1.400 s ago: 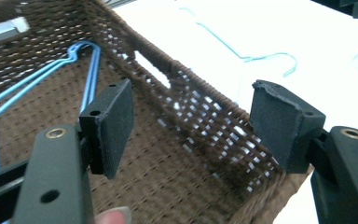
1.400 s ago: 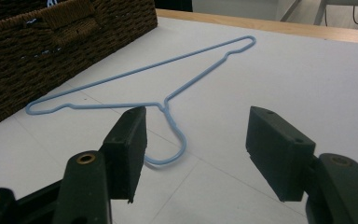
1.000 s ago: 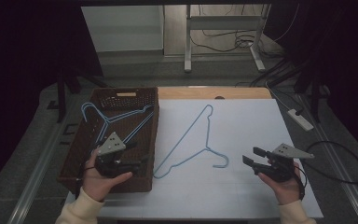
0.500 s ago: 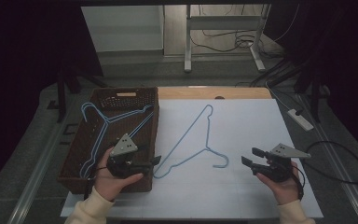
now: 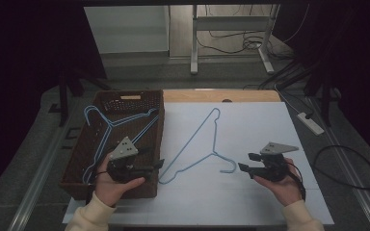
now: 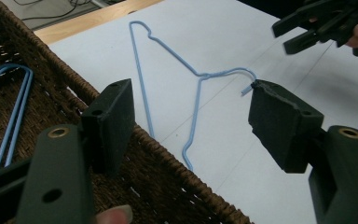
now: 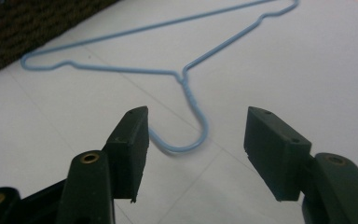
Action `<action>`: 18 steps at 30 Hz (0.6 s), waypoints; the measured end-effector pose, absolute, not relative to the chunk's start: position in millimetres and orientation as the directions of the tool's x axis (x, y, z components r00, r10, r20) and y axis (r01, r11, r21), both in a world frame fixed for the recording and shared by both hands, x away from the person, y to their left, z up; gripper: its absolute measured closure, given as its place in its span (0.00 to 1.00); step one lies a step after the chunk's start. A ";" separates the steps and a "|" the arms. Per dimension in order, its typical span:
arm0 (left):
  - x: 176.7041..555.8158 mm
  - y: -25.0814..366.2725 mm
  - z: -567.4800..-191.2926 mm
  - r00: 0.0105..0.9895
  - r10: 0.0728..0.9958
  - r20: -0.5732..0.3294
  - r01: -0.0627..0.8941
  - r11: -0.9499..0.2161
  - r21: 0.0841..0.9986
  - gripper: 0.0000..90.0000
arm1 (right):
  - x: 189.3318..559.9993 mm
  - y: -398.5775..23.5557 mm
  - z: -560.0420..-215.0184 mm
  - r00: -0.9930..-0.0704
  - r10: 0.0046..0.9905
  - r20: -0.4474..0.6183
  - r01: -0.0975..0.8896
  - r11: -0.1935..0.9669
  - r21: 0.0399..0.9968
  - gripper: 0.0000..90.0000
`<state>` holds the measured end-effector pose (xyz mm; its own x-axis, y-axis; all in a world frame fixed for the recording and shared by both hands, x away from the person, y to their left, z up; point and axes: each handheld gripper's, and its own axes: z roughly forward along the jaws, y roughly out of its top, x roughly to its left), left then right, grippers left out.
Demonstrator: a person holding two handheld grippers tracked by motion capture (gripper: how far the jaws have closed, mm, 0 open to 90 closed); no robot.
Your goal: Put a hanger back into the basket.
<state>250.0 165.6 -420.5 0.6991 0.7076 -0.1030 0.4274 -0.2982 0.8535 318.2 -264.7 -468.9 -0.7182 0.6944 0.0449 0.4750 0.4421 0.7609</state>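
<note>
Blue wire hanger lies flat on the white counter, just beside the right wall of the dark woven basket, its hook end pointing toward the right tool. At least one more blue hanger lies in the basket, so the work looks partly done: one stowed, this one left to lift and drop in. Nothing is gripped yet.

The left tool hovers over the basket's near right corner with its jaws spread wide and empty; in the left gripper view the hanger on the counter shows between them, farther off. The right tool is likewise open and empty, its jaws framing the curved hook from above, apart from it (a likely place to take hold, I judge).

The hanger is thin, smooth coated wire bent into a triangle, twisted at the neck, with small notches at the shoulders. It lies very low against the smooth, matte counter. The basket is coarse, stiff wickerwork with a slot handle in its far wall. The tool jaws are blocky black pads with roughened edges.
</note>
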 end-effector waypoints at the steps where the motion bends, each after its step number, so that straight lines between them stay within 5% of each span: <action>1: 250.0 165.5 -420.7 0.700 0.707 -0.102 0.426 -0.299 0.853 0.36 | 321.6 -260.1 -469.7 -0.721 0.692 0.038 0.482 0.461 0.745 0.51; 10: 250.5 165.0 -423.0 0.705 0.702 -0.102 0.430 -0.309 0.848 0.35 | 354.6 -220.9 -487.2 -0.734 0.678 0.031 0.569 0.590 0.572 0.97; 18: 250.5 163.5 -424.3 0.707 0.700 -0.102 0.433 -0.314 0.845 0.36 | 364.1 -211.3 -499.4 -0.735 0.678 -0.004 0.601 0.653 0.460 1.00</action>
